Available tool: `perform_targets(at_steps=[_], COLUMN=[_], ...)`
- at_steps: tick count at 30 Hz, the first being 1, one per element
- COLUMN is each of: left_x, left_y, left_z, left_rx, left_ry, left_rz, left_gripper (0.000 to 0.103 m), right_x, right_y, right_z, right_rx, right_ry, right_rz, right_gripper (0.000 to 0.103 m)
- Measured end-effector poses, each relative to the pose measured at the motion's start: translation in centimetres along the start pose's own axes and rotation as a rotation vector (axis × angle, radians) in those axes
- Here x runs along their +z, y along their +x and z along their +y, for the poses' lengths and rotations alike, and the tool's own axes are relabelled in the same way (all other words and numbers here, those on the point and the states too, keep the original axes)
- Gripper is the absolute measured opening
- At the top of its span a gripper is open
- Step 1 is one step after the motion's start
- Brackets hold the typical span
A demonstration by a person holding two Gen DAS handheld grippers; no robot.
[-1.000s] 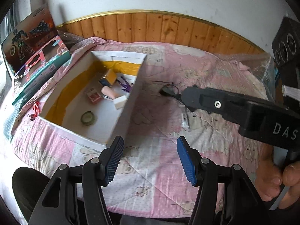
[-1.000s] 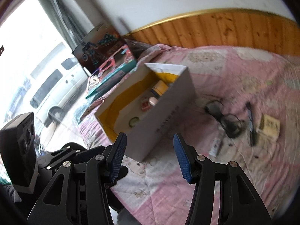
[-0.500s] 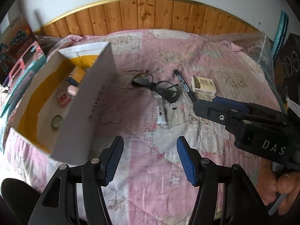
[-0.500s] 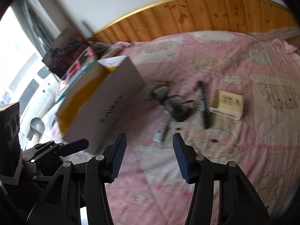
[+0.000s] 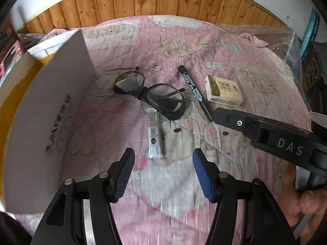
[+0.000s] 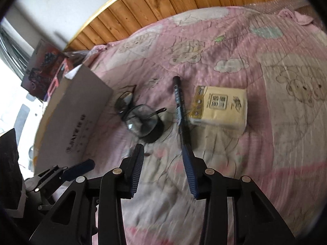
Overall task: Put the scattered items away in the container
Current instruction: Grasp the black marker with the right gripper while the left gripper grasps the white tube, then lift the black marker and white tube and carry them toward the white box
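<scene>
On the pink quilt lie black-framed glasses (image 5: 151,96), a black pen (image 5: 194,89), a cream tissue pack (image 5: 223,91) and a small white tube (image 5: 155,140). My left gripper (image 5: 163,159) is open, just short of the tube, which lies between the lines of its fingers. The white cardboard box (image 5: 47,122) with a yellow inside stands close on the left, its contents hidden by the near wall. My right gripper (image 6: 162,153) is open, low over the quilt, near the glasses (image 6: 139,116) and the pen (image 6: 179,102), whose near end runs behind the right finger. The tissue pack (image 6: 219,106) lies right of the pen.
A wooden headboard (image 5: 163,0) and white wall close the far side. Toy boxes (image 6: 43,71) lean at the far left by a window. Clear plastic wrap (image 5: 286,38) lies at the right edge. A hand (image 5: 302,204) holds the right gripper's handle.
Both views have swung right, away from the box's inside and toward the scattered items. Both grippers have come lower and closer to the glasses, pen and tube. Both stay open.
</scene>
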State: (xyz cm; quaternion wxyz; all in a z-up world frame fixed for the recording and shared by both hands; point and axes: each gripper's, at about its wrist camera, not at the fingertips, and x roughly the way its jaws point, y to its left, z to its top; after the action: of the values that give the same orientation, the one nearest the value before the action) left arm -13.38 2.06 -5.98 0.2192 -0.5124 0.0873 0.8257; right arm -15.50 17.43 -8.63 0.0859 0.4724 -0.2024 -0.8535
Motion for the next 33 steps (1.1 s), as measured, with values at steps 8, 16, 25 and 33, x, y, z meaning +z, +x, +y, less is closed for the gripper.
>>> perform_targets(at_steps=[8,16,25,33], left_x=[0.2,0.8,1.2,0.7], left_y=[5.0,6.8,5.7,2.9], left_z=[1.4,2.1,4.3,6.2], left_rx=[0.000,-0.006,-0.058,-0.079], left_ry=[-0.008,0.018,-0.044,-0.106], left_rz=[0.046,-0.013,-0.049,-0.062], left_gripper=[0.060,0.058,0.020,0.020], right_x=[1.5,2.4,2.9,2.8], right_y=[3.9,5.6,4.2,2.0], right_z=[0.4,-1.3,-2.4,-1.3], right_rx=[-0.053,-0.081,-0.044,-0.034], right_ry=[-0.087,-0.055,0.076,0.111], right_rz=[-0.003,0.008,0.034,0.027], right_gripper=[0.042,0.017,0.015,0.015])
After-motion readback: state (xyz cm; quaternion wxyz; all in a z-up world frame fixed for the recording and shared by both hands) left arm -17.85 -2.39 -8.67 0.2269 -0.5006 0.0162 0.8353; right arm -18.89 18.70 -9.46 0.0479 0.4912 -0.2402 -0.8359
